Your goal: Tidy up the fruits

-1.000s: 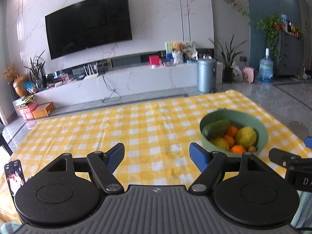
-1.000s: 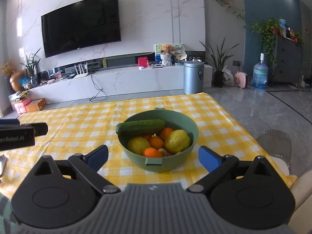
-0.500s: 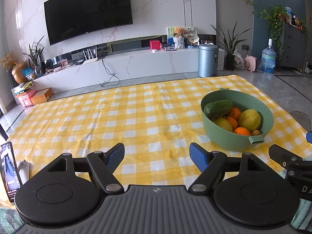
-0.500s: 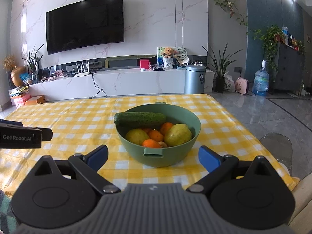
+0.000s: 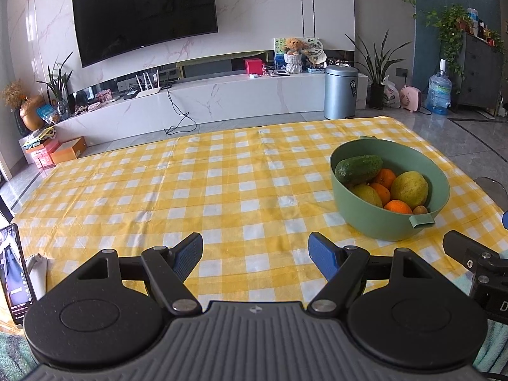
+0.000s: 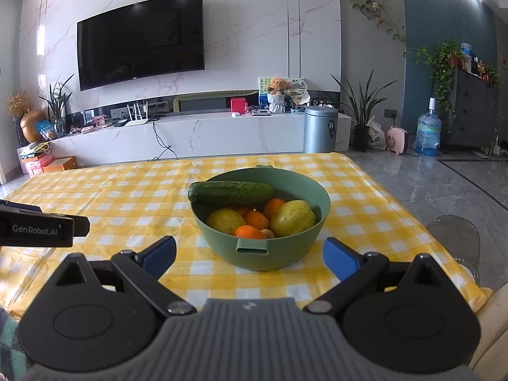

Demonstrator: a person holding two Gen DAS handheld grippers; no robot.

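A green bowl point(image 6: 312, 238) stands on the yellow checked tablecloth point(image 6: 127, 190), right of the middle. It holds a cucumber point(image 6: 230, 192), two yellow-green fruits point(image 6: 297, 217), several oranges point(image 6: 257, 220) and a small brown fruit. My right gripper point(image 6: 250, 255) is open and empty, just in front of the bowl. In the left wrist view the bowl point(image 5: 368, 222) sits ahead to the right, with the cucumber point(image 5: 358, 168) on top. My left gripper point(image 5: 255, 255) is open and empty above bare cloth.
A phone point(image 5: 14, 273) stands at the table's near left edge. The right gripper's body point(image 5: 476, 266) shows at the right of the left wrist view. The table's right edge point(image 6: 412, 222) drops to the floor beside a clear chair point(image 6: 457, 238).
Both grippers have risen and drawn back a little, so the cloth and bowl sit lower and farther in view. Both stay open. The fruits have not moved.
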